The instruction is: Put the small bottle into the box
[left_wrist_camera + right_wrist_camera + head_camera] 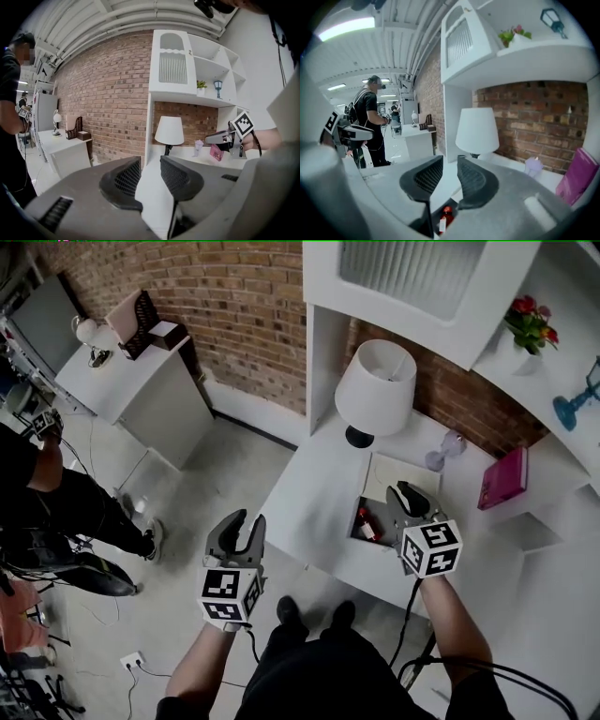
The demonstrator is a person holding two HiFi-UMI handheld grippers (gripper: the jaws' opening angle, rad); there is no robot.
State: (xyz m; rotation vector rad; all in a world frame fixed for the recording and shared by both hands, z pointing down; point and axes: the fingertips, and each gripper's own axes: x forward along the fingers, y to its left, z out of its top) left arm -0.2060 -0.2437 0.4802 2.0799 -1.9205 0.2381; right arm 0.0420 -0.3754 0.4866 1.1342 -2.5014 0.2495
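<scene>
At centre right the small bottle point(367, 525) lies inside the box point(403, 474) on the white worktop point(309, 502), the right gripper point(412, 501) overlapping the box and the left gripper point(246, 532) over the floor point(225, 474) at lower centre.

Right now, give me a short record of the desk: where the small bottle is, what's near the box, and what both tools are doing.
bottle: small bottle, red top, lying inside the box
task state: bottle already in the box
right tool: above the box, jaws slightly apart, empty
left tool: left of the desk, over the floor, jaws apart, empty
behind the box: white lamp, pale purple cup, pink book
</scene>
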